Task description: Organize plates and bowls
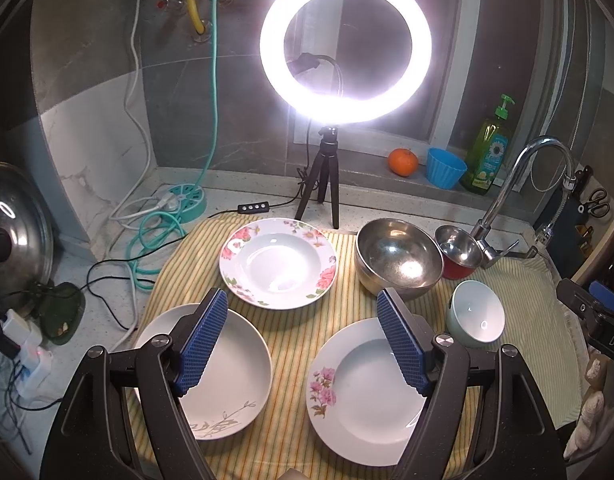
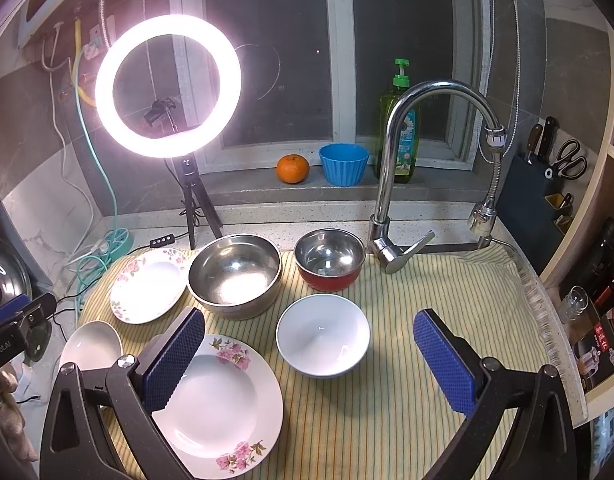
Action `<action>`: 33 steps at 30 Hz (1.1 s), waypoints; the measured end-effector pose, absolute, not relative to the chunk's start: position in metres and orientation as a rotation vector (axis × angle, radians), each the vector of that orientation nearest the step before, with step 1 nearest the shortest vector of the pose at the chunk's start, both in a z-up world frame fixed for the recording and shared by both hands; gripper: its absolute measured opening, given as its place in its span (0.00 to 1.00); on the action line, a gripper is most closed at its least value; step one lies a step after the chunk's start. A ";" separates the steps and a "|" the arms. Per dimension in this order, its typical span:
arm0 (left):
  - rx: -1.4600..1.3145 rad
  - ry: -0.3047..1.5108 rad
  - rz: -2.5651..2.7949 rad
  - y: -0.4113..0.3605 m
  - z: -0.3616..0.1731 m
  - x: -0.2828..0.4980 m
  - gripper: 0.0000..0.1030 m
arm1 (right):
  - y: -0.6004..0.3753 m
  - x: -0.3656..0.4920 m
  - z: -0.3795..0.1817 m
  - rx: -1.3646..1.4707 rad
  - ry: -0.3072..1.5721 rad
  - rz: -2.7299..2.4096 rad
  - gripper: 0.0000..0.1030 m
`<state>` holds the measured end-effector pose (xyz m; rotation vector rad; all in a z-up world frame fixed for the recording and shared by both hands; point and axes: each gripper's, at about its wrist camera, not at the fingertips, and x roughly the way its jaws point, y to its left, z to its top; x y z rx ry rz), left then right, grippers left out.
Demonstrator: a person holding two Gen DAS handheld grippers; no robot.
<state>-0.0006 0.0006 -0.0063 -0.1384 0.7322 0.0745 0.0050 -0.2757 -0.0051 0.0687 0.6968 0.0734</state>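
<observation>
On a yellow striped cloth (image 1: 303, 332) lie three plates: a rose-rimmed plate (image 1: 278, 262) at the back, a white plate with a grey sprig (image 1: 235, 376) front left, and a pink-flower plate (image 1: 359, 396) front right. A large steel bowl (image 1: 399, 260), a red-sided steel bowl (image 1: 459, 252) and a white bowl (image 1: 477, 314) stand to the right. My left gripper (image 1: 303, 344) is open and empty above the two front plates. My right gripper (image 2: 307, 360) is open and empty, with the white bowl (image 2: 322, 334) between its fingers' line and the pink-flower plate (image 2: 223, 404) under its left finger.
A lit ring light on a tripod (image 1: 327, 176) stands behind the cloth. A faucet (image 2: 391, 184) rises at the back right. An orange (image 2: 293, 168), blue cup (image 2: 344, 164) and soap bottle (image 2: 399, 128) sit on the sill. Cables (image 1: 147, 232) and a pot lid (image 1: 15, 236) lie left.
</observation>
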 end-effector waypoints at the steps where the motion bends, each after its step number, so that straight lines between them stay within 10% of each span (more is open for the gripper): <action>1: -0.138 0.732 0.075 0.000 -0.006 -0.001 0.75 | -0.276 0.005 -0.005 0.069 0.697 0.074 1.00; 33: -0.112 0.724 0.054 -0.007 -0.001 -0.007 0.75 | -0.276 -0.007 -0.010 0.074 0.712 0.071 1.00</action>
